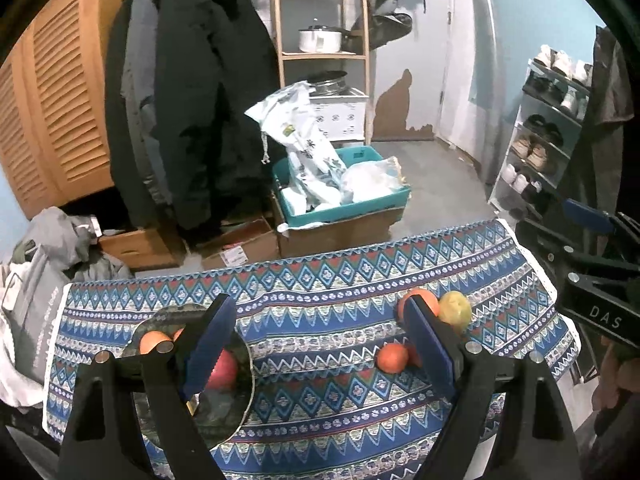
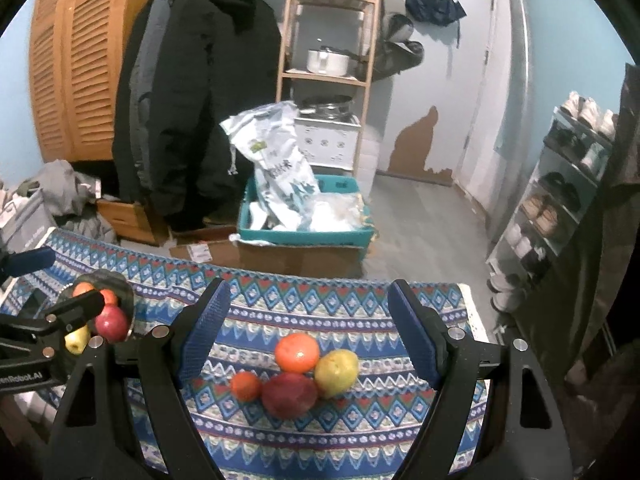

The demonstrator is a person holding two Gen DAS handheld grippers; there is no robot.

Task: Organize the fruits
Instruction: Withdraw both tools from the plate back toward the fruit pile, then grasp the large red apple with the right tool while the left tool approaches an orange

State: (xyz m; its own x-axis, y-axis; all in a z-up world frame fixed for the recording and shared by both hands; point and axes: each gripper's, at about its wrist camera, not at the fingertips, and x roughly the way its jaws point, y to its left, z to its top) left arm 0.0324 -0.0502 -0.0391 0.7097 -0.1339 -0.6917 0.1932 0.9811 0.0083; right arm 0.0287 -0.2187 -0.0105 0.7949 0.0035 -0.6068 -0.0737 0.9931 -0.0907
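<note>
Patterned tablecloth point(image 2: 320, 432) — 4 loose fruits point(image 2: 298, 376)

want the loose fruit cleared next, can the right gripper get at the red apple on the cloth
Probably yes: the right gripper is open and empty, and the red apple lies ahead between its fingers, though neighbouring fruit touches it.

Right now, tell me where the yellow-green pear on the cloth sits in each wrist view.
Left wrist view: pear right of centre, just beyond the left gripper's right finger, beside the big orange.
Right wrist view: pear low centre, right end of the loose fruit cluster.
Shared landmark: teal bin on the floor.
</note>
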